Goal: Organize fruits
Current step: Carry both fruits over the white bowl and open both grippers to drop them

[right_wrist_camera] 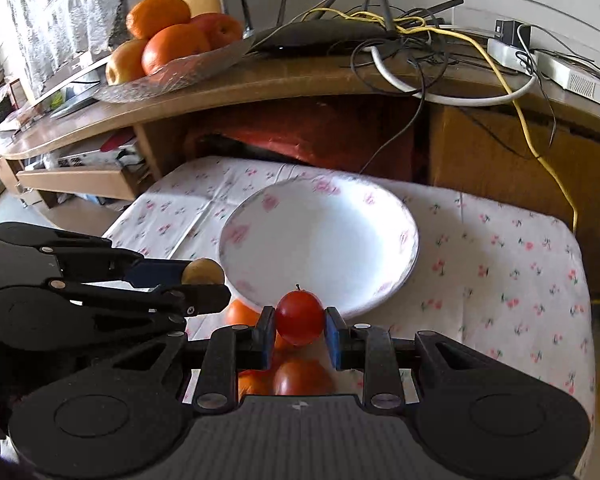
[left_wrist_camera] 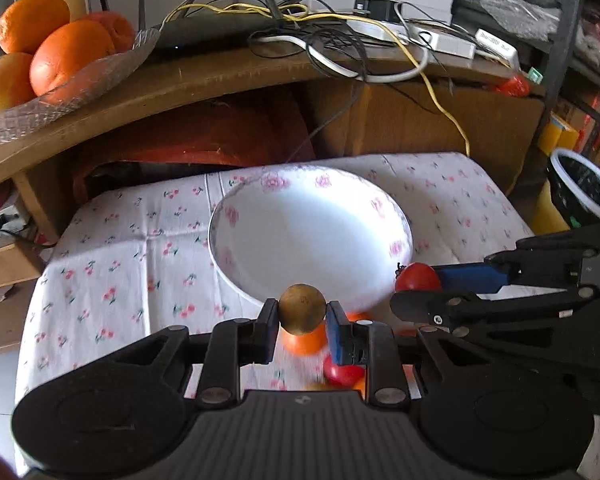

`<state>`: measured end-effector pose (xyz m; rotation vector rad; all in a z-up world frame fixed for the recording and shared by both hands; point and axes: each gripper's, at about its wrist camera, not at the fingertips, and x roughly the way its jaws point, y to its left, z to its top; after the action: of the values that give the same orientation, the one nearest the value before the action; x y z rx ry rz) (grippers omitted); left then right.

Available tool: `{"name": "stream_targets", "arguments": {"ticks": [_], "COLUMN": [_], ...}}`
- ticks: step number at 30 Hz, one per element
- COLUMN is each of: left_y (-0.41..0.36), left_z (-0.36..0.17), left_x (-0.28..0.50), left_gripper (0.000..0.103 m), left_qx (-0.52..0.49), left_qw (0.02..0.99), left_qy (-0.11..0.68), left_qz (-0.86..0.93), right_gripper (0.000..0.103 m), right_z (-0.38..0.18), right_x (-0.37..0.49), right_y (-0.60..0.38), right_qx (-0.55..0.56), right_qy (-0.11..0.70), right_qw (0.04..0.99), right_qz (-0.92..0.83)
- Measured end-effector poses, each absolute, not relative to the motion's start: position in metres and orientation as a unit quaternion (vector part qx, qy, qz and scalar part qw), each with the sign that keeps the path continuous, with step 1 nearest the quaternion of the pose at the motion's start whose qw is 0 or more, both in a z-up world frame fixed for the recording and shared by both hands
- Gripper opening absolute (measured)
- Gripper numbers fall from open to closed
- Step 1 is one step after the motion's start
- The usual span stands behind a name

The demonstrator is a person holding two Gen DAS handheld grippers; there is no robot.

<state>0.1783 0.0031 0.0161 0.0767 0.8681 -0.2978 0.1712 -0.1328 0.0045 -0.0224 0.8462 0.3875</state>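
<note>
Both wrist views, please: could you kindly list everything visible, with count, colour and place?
Round brown fruit: one, brown, held in left gripper.
Small red tomato: one, red, held in right gripper.
Loose fruits: several, orange and red, on cloth below the grippers.
White floral-rimmed plate: one, empty, mid-cloth.
Floral tablecloth: one, white-pink.
Glass dish of large fruits: one, orange-yellow fruits, wooden shelf.
Black router: one, shelf.
Tangled cables: yellow, white, black.
</note>
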Motion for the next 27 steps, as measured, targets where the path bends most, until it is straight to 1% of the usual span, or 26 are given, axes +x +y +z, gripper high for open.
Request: {"name": "stream_targets", "arguments": {"ticks": [10,21,27], "left_y": [-0.003,-0.004,-0.003], "left_z": [-0.005,-0.010,-0.010], "left_x": [0.205,0.210,0.211], "left_gripper": [0.034,0.034,0.035], "left_qx": [0.046,0.050,0.049], "left_qw": [0.892,0.894,0.895], "left_qy": [0.428,0.424,0.424], "left_qz": [-0.134,-0.132,-0.129], "right_gripper": [0.023,0.025,0.030], "right_z": [-0.012,-0.018,-0.018], "right_x": [0.196,0.204,0.205], "right_y": [-0.137,-0.137,-0.139], "right_qx": [-0.015,-0.014,-0.013], "right_qy": [0.421,0.421,0.419], "right_qw": [0.888,0.887,0.890], "right_qz": [0.183,0.187,0.183]}}
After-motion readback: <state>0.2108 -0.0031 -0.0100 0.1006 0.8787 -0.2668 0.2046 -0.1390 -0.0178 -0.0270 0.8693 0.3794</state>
